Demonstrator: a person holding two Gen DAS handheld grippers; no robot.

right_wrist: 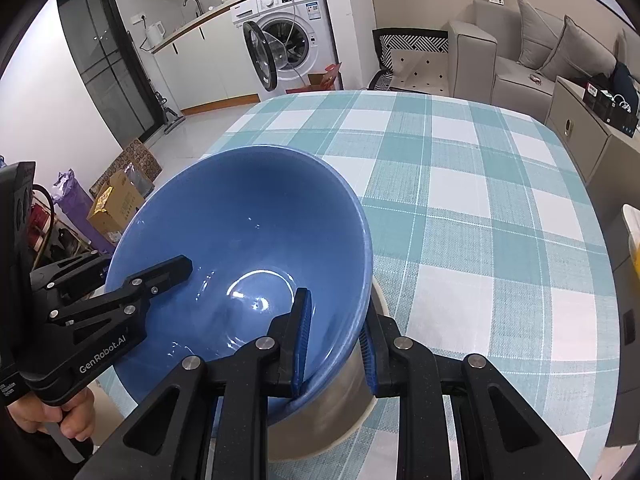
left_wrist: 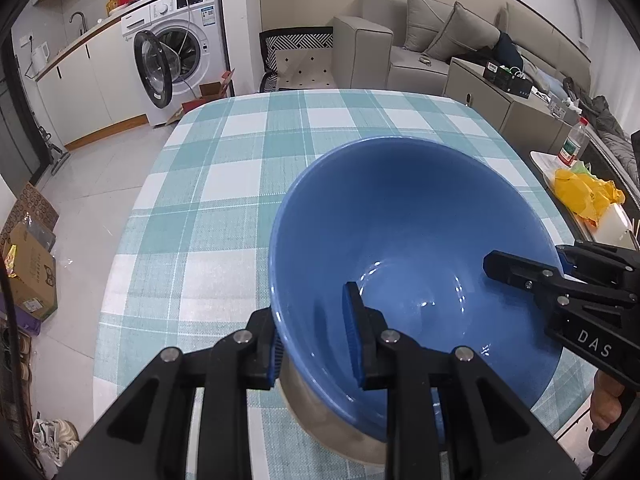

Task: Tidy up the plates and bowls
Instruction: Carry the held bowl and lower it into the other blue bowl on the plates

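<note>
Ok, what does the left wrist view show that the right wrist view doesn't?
Only the left wrist view shows the yellow bag and plastic bottle on a side surface to the right, plus the right tongs clamped on the bowl's far rim. Only the right wrist view shows the dark glass door and the left tongs seen from across. Both show the blue bowl held by its rim, a second bowl below it, the checked tablecloth and washing machine.
</note>
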